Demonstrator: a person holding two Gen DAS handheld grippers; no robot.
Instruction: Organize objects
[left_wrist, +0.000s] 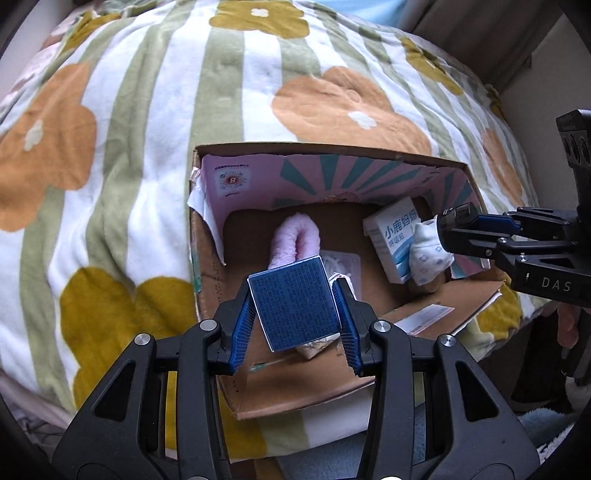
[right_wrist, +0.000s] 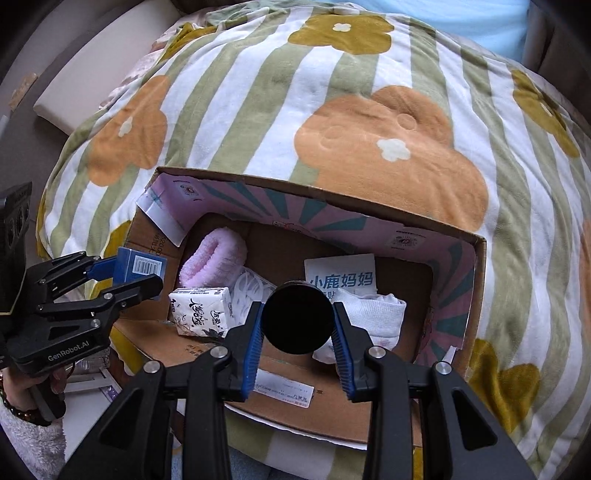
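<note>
An open cardboard box (left_wrist: 332, 153) (right_wrist: 476, 258) lies on a flowered blanket. My left gripper (left_wrist: 295, 314) is shut on a small blue box (left_wrist: 295, 302) and holds it over the box's near left part; it also shows in the right wrist view (right_wrist: 142, 266). My right gripper (right_wrist: 297, 325) is shut on a black round-ended cylinder (right_wrist: 297, 321) above the box's right half; it also shows in the left wrist view (left_wrist: 458, 221). Inside lie a pink fluffy item (right_wrist: 214, 262), a tissue pack (right_wrist: 199, 310), a white-and-blue carton (left_wrist: 395, 236) (right_wrist: 340, 273) and a white patterned cloth (right_wrist: 373, 317).
The blanket (left_wrist: 110, 166) (right_wrist: 388, 147) has green stripes and orange and mustard flowers and surrounds the box on all sides. A cream cushion (right_wrist: 96, 66) lies at far left. The bed edge drops off at the right (left_wrist: 535, 74).
</note>
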